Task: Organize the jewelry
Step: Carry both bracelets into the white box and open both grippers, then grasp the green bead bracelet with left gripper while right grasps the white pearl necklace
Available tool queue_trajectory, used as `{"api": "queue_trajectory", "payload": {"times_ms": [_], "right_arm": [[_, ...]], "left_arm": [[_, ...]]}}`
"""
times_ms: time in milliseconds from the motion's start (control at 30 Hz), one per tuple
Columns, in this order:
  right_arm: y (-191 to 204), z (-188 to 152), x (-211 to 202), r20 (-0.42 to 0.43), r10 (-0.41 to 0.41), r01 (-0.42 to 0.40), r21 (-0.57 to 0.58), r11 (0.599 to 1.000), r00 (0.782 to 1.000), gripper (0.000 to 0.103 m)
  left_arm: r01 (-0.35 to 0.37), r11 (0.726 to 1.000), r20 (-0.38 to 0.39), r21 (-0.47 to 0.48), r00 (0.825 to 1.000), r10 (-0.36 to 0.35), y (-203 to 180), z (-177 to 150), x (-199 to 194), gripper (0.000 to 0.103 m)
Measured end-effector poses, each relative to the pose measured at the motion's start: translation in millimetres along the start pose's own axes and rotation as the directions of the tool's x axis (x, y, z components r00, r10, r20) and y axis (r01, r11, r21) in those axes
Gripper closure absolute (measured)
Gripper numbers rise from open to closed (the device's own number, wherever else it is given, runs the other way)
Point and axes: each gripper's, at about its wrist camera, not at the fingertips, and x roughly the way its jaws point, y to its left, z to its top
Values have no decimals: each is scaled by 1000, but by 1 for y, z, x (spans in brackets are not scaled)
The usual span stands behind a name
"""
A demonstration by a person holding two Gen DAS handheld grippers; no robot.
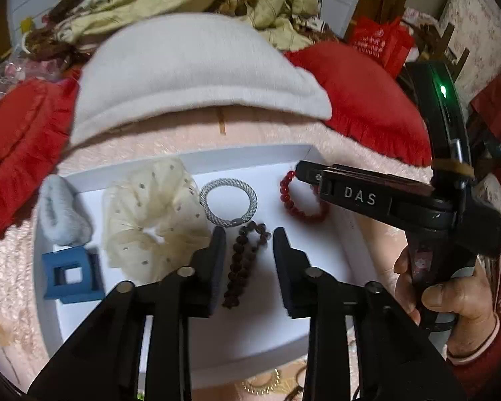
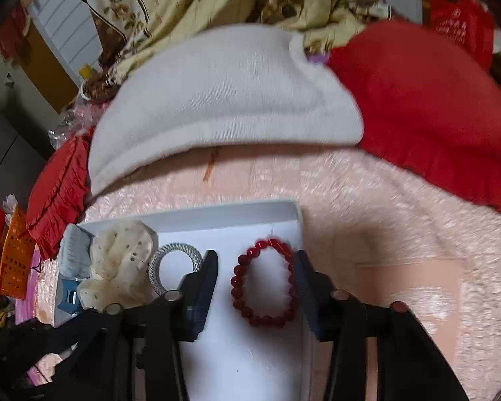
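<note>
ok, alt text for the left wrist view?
Open left tongs hover over a dark brown bead bracelet in a shallow white tray. Also in the tray: blue square hair claw, cream dotted scrunchie, silver woven hair tie, and a red bead bracelet under the right tongs.

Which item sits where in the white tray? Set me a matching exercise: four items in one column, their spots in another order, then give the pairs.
Items:
1. red bead bracelet
2. dark brown bead bracelet
3. blue claw clip
4. silver-grey hair tie

Spots:
A. left end of the white tray, below the pale blue fuzzy clip
B. between the open fingers of the left gripper
C. just right of the cream scrunchie
D. between the open fingers of the right gripper, by the tray's right wall

Pairs: 1-D, 2-B, 3-A, 4-C
</note>
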Motion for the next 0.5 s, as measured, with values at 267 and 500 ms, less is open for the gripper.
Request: {"api": "queue_trajectory", "payload": {"times_ms": [267, 500], "right_arm": [[25, -31, -81, 102, -23, 35, -122, 992, 994, 58], [7, -101, -136, 109, -22, 34, -117, 993, 994, 58]], "left_arm": [[-11, 1000, 118, -28, 993, 14, 7, -36, -96, 73], [-82, 988, 178, -129, 979, 105, 65, -111, -161, 57]]}}
